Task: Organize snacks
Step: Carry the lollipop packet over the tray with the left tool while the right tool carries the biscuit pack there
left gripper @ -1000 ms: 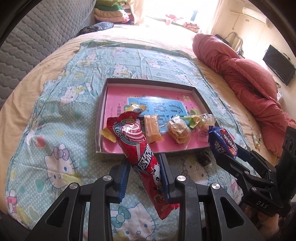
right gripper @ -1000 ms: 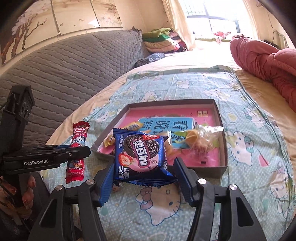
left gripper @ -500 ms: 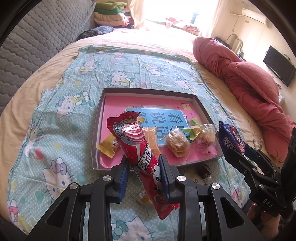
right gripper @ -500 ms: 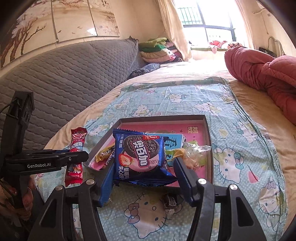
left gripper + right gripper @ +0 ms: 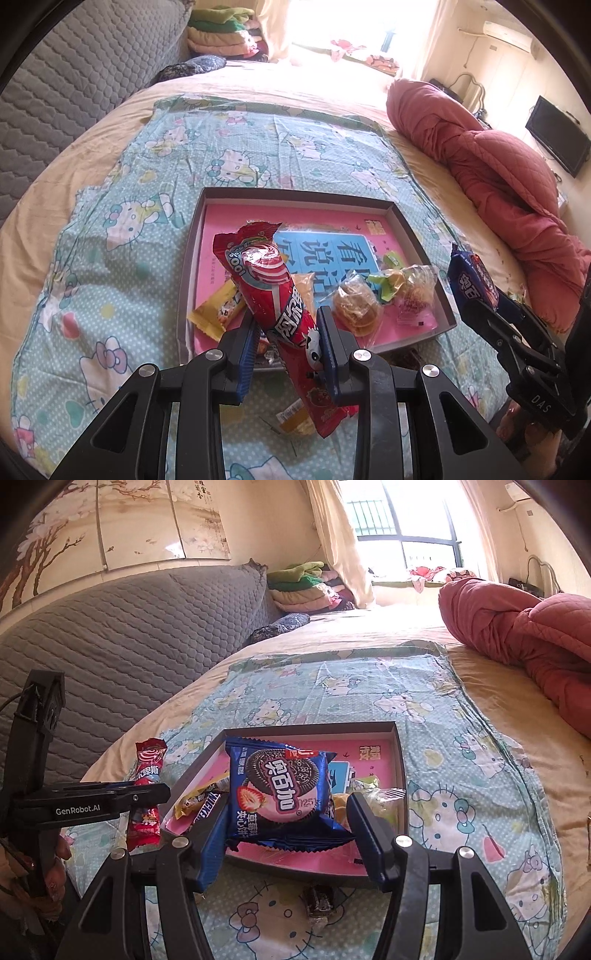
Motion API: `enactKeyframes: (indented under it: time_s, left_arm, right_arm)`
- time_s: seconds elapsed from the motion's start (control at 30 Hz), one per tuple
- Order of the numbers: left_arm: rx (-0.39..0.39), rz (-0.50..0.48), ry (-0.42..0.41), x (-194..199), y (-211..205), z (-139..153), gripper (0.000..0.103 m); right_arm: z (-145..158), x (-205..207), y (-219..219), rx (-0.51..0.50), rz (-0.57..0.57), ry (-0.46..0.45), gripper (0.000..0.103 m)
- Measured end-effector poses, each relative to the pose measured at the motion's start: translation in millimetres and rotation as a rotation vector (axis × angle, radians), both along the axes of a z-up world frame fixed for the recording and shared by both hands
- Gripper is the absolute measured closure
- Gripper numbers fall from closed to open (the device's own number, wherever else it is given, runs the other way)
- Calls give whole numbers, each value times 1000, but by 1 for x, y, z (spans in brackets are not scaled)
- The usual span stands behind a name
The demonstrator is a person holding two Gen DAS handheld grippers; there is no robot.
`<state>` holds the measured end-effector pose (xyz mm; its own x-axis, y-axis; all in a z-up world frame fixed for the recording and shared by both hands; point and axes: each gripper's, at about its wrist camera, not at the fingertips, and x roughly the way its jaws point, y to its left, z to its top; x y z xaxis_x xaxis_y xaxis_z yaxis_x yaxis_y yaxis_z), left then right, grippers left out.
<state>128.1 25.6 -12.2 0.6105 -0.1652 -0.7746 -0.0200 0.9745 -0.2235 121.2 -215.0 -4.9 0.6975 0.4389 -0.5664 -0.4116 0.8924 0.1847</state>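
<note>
A bed spread with a pale blue cartoon-cat sheet [image 5: 155, 236] fills both views, with a grey quilted headboard [image 5: 122, 635] on one side and a bunched red quilt [image 5: 509, 192] on the other. On the sheet lies a shallow grey cardboard box lid [image 5: 410, 229] with a pink and blue printed floor. It contains a yellow wrapped sweet [image 5: 218, 310], two clear packets of golden cakes [image 5: 358, 306], a small green-wrapped sweet [image 5: 391, 284], and a packet with a dark printed end [image 5: 207, 805], its kind unclear. A dark-wrapped sweet [image 5: 317, 901] lies on the sheet just outside the lid's near wall. The left gripper [image 5: 288, 339] is clamped on a long red wrapped lolly stick packet [image 5: 273, 288], held tilted above the lid's near left corner. The right gripper [image 5: 291, 823] is clamped on a blue sandwich-biscuit packet [image 5: 280, 790], held upright over the lid's near edge.
</note>
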Motion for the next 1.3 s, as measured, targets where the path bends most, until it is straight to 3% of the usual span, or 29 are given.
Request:
enactKeyframes:
  time_s: [0.63,1.3]
  left_arm:
    - [-21,-44,9,42,-16,-31,71]
    - [21,-102,42,50,-37,-58,71]
  right_arm:
    - [-4,17,0,-25,-25,-10,42]
    - [-22,34,9,-55,-5,29,41]
